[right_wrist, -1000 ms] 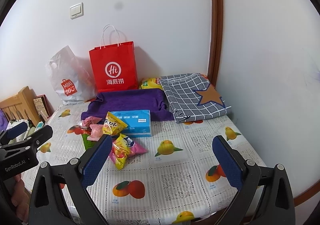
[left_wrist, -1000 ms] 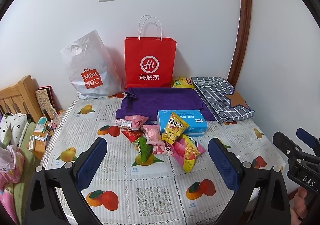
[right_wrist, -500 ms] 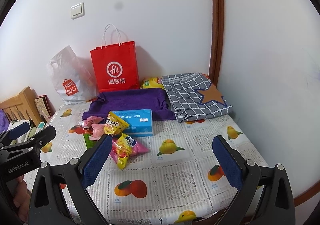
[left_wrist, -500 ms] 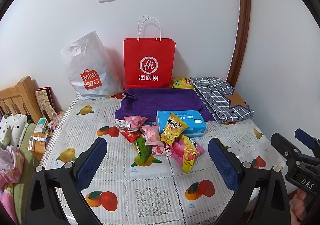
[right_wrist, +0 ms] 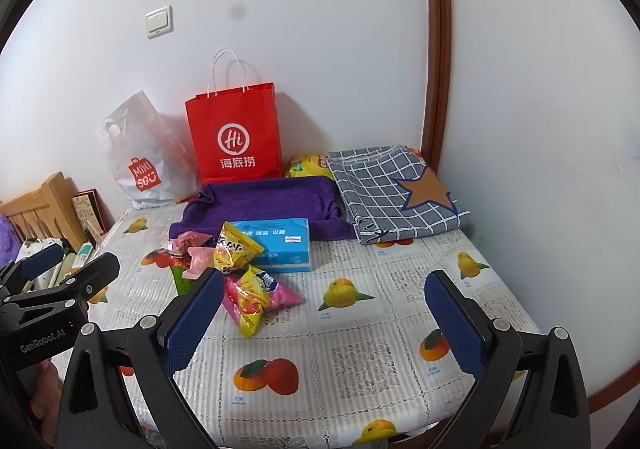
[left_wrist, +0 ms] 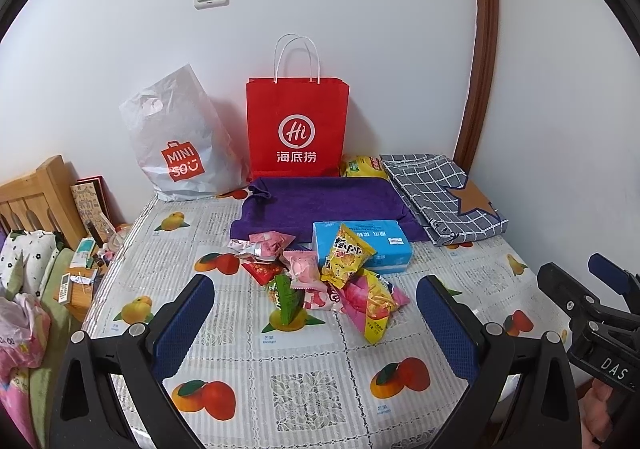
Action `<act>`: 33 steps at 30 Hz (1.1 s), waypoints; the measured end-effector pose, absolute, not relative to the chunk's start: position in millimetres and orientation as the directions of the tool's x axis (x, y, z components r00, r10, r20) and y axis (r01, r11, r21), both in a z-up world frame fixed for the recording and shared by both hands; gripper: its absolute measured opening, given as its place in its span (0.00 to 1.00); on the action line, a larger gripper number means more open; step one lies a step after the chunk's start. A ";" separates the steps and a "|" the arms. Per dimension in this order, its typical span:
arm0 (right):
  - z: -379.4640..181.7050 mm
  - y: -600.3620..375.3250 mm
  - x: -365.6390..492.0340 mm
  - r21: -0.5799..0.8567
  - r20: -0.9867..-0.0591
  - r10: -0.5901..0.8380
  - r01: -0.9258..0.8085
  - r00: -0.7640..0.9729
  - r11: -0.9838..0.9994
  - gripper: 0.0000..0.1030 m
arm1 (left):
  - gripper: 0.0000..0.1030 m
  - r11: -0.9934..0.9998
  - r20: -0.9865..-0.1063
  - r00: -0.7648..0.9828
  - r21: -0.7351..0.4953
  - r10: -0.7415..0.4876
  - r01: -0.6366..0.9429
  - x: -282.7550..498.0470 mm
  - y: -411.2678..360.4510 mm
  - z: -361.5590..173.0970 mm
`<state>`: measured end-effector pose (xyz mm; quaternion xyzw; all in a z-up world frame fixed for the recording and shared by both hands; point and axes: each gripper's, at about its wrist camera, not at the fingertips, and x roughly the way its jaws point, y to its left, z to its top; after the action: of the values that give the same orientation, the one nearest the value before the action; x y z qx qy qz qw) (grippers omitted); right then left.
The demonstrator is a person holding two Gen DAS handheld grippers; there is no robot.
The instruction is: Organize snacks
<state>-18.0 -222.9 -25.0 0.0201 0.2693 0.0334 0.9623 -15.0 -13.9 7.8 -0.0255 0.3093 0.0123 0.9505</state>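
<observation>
Hovering above table [left_wrist: 320, 389], both grippers empty: left gripper [left_wrist: 312, 313] spread wide, right gripper [right_wrist: 324, 313] likewise released. Snack pile [left_wrist: 320, 277] sits mid-table, just in front of blue tissue box [left_wrist: 360, 249], purple towel [left_wrist: 320, 205] behind. Packets overlap, yellow packet [left_wrist: 346, 255] leaning on box. Risks, as judgement: slick crinkly wrappers slip from pads; pinching overlapped packets drags neighbours; hard squeeze crushes contents. Red paper bag [left_wrist: 296, 129] upright at wall, likely tips if bumped.
</observation>
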 end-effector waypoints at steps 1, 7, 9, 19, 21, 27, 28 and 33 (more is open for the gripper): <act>-25.3 -222.9 -18.3 0.057 -0.518 0.075 -0.053 0.852 0.997 0.96 | 0.99 0.998 -0.588 0.809 -0.043 0.007 -0.039 -15.4 -13.5 7.7; -25.1 -221.8 -19.9 0.057 -0.516 0.080 -0.059 0.853 0.997 0.96 | 0.99 0.998 -0.588 0.809 -0.040 0.011 -0.042 -15.6 -11.9 9.6; -25.0 -221.3 -20.1 0.054 -0.514 0.078 -0.058 0.854 0.997 0.96 | 0.99 0.998 -0.588 0.809 -0.045 0.011 -0.047 -15.9 -10.5 10.3; -23.7 -221.4 -20.0 0.061 -0.515 0.082 -0.059 0.854 0.996 0.96 | 0.99 0.998 -0.588 0.809 -0.046 0.011 -0.047 -16.2 -9.0 9.8; -23.4 -221.4 -20.1 0.059 -0.513 0.080 -0.058 0.855 0.997 0.96 | 0.99 0.998 -0.588 0.808 -0.042 0.014 -0.048 -16.3 -8.4 9.7; -23.4 -221.3 -20.3 0.063 -0.512 0.086 -0.062 0.855 0.996 0.96 | 0.99 0.998 -0.591 0.807 -0.046 0.017 -0.054 -16.3 -8.2 8.4; -23.2 -220.8 -20.2 0.066 -0.513 0.090 -0.066 0.854 0.996 0.96 | 0.99 0.998 -0.592 0.806 -0.044 0.018 -0.055 -16.1 -8.3 8.2; -24.2 -219.5 -19.3 0.077 -0.513 0.102 -0.072 0.852 0.994 0.96 | 0.99 0.997 -0.589 0.808 -0.038 0.027 -0.062 -16.2 -5.7 7.8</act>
<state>-19.3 -219.5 -24.2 0.0276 0.2681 0.0452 0.9619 -16.2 -5.7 7.8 -0.0278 0.3090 0.0234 0.9504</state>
